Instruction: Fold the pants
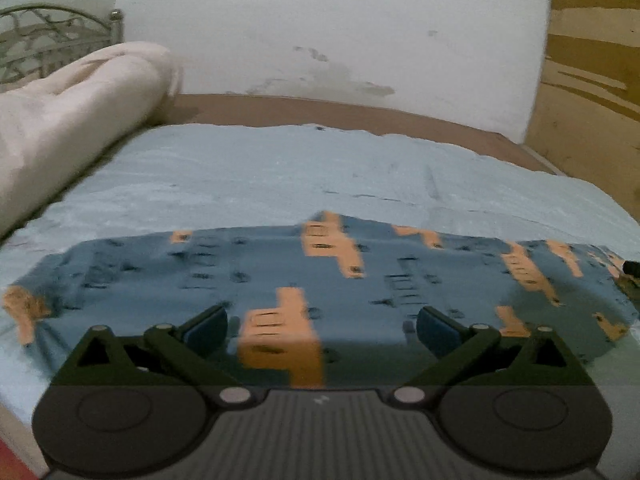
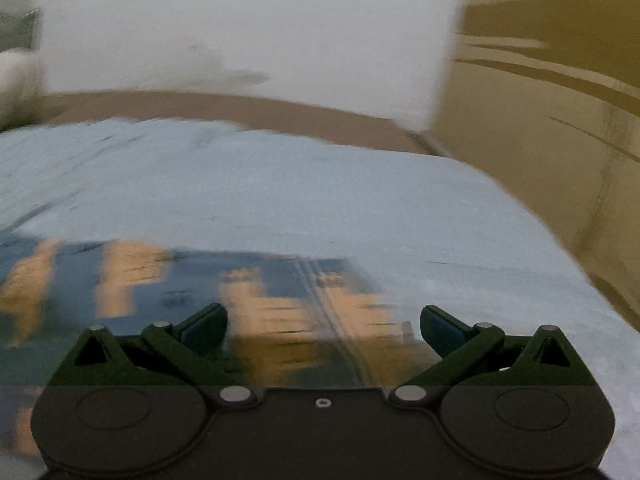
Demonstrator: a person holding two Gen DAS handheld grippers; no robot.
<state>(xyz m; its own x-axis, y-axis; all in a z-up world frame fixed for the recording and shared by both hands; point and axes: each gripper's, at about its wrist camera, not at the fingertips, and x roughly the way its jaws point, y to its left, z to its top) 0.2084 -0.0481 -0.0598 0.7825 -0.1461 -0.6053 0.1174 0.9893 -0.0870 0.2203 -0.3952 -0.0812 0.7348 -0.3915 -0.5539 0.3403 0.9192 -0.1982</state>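
Soft, light pants (image 1: 280, 272) on bed (image 1: 280, 168); likely best pinched at lower-frame edge. Left tongs (image 1: 322, 330), right tongs (image 2: 324, 328) wide, empty.

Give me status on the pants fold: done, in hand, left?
Done: the pants lie flat in a compact patch on the bed sheet, apparently already folded, though layers aren't clear. In hand: nothing; left gripper and right gripper are open above the cloth. Left: any final fold.

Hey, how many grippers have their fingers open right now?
2. The left gripper hangs open over the middle of the pants; the right gripper hangs open over their right end on the bed sheet.
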